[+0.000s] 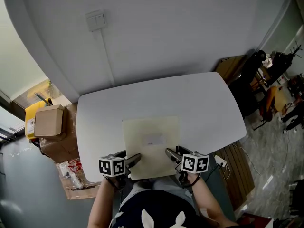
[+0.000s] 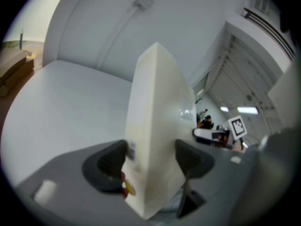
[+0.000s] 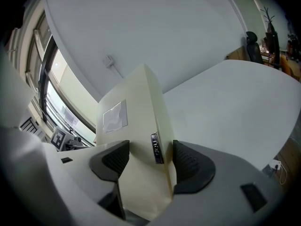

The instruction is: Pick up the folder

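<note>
A cream folder (image 1: 152,144) with a clear label pocket is over the near middle of the white table (image 1: 199,103). My left gripper (image 1: 135,158) is shut on its near left corner and my right gripper (image 1: 170,153) on its near right corner. In the left gripper view the folder (image 2: 157,126) rises edge-on between the black pads of the left gripper (image 2: 150,159). The right gripper view shows the folder (image 3: 136,107) and its small dark spine tag clamped in the right gripper (image 3: 149,157). Whether the folder's far edge touches the table is unclear.
Cardboard boxes (image 1: 49,120) and packaging lie on the floor left of the table. A wooden cabinet (image 1: 232,68) and a dark office chair (image 1: 254,61) stand at the right. A wall switch (image 1: 96,19) is on the white wall behind. A power strip (image 1: 220,161) lies near the table's right front.
</note>
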`<state>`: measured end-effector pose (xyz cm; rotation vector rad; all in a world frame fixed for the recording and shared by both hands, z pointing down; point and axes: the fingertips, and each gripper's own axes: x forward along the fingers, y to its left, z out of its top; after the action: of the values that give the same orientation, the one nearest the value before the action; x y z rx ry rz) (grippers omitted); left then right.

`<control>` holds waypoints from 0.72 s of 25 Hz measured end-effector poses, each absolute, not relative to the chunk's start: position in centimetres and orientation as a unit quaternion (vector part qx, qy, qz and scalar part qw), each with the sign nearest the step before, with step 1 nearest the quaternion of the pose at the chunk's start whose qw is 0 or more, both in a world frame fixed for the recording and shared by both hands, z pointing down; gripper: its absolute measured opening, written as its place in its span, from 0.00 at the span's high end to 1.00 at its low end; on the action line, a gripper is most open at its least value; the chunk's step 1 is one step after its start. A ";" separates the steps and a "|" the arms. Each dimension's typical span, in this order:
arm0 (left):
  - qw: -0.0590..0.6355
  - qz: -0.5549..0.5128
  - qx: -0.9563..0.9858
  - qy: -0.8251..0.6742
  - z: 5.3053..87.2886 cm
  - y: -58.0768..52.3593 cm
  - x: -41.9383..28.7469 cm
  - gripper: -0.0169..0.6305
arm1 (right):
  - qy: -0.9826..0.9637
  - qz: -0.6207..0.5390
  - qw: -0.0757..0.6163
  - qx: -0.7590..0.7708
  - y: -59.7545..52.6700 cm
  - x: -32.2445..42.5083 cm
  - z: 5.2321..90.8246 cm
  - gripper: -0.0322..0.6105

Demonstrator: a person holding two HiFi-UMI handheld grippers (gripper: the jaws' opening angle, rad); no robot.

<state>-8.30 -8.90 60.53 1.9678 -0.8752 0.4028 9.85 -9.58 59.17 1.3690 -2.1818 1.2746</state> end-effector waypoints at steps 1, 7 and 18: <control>0.455 0.163 0.800 -0.356 60.3 -8.7 -8.3 0.48 | -0.754 0.438 0.130 0.473 -9.3 9.9 59.0 0.50; 0.441 0.159 0.808 -0.357 59.2 -7.7 -8.5 0.48 | -0.759 0.425 0.115 0.479 -8.1 9.7 57.9 0.50; 0.425 0.150 0.816 -0.362 57.6 -5.6 -8.6 0.48 | -0.761 0.406 0.094 0.496 -5.9 9.6 56.3 0.50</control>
<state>-8.60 -5.59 57.57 2.0408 -0.9047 0.3763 9.56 -5.88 56.31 1.4712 -2.2584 1.2056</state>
